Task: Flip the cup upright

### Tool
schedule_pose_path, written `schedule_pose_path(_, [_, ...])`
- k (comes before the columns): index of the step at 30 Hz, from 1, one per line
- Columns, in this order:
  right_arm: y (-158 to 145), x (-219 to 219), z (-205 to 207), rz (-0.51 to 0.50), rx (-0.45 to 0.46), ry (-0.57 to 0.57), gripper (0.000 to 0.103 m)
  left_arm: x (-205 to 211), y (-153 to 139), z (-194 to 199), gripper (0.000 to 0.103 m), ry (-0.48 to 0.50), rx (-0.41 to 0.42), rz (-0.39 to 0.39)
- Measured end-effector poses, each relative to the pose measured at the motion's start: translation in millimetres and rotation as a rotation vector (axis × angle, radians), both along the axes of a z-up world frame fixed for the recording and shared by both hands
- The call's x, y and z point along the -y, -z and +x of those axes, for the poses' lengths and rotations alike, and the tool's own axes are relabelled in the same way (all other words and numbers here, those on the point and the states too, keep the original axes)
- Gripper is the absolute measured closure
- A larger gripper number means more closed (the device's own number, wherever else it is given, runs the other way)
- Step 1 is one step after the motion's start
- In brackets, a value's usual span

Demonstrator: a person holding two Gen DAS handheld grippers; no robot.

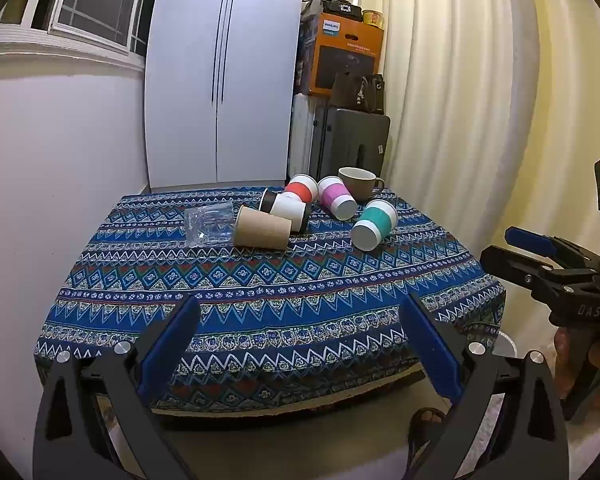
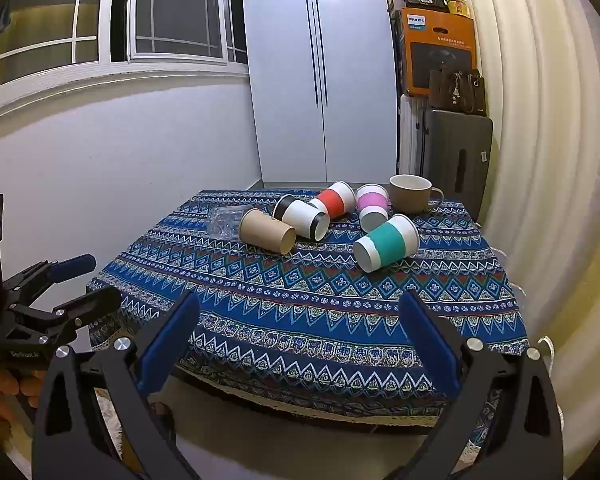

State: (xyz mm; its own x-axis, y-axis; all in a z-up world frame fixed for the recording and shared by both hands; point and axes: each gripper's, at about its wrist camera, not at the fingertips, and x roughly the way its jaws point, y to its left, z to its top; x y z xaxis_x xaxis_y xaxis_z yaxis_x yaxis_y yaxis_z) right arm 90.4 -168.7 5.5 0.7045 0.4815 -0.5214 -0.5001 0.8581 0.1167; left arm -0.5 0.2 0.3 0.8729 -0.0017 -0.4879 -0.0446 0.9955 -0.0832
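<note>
Several cups lie on their sides on the far half of a table with a blue patterned cloth (image 1: 260, 288) (image 2: 308, 304): a clear plastic cup (image 1: 208, 224) (image 2: 225, 220), a brown paper cup (image 1: 263, 232) (image 2: 267, 231), a black-and-white cup (image 1: 287, 209) (image 2: 302, 218), a red-banded cup (image 1: 302, 189) (image 2: 334, 199), a pink-banded cup (image 1: 337, 197) (image 2: 373, 206) and a teal-banded cup (image 1: 375, 224) (image 2: 386, 242). A grey mug (image 1: 358, 183) (image 2: 411, 193) stands upright at the back. My left gripper (image 1: 300, 316) and right gripper (image 2: 300, 312) are open and empty, in front of the table's near edge.
A white wardrobe (image 1: 224, 76) stands behind the table. An orange box (image 1: 346, 56), a handbag (image 1: 360, 90) and a grey suitcase (image 1: 352, 144) stand at the back right. A curtain (image 1: 480, 100) hangs to the right, a white wall (image 1: 52, 168) to the left.
</note>
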Motion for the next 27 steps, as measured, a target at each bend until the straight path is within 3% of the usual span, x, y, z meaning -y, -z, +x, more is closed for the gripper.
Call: schedule_pose_path(27, [2.8,-1.6,1.4,-0.011,-0.015,0.005,0.005,-1.4,-1.1,-0.2,0.006,-0.003,-0.005,-0.003])
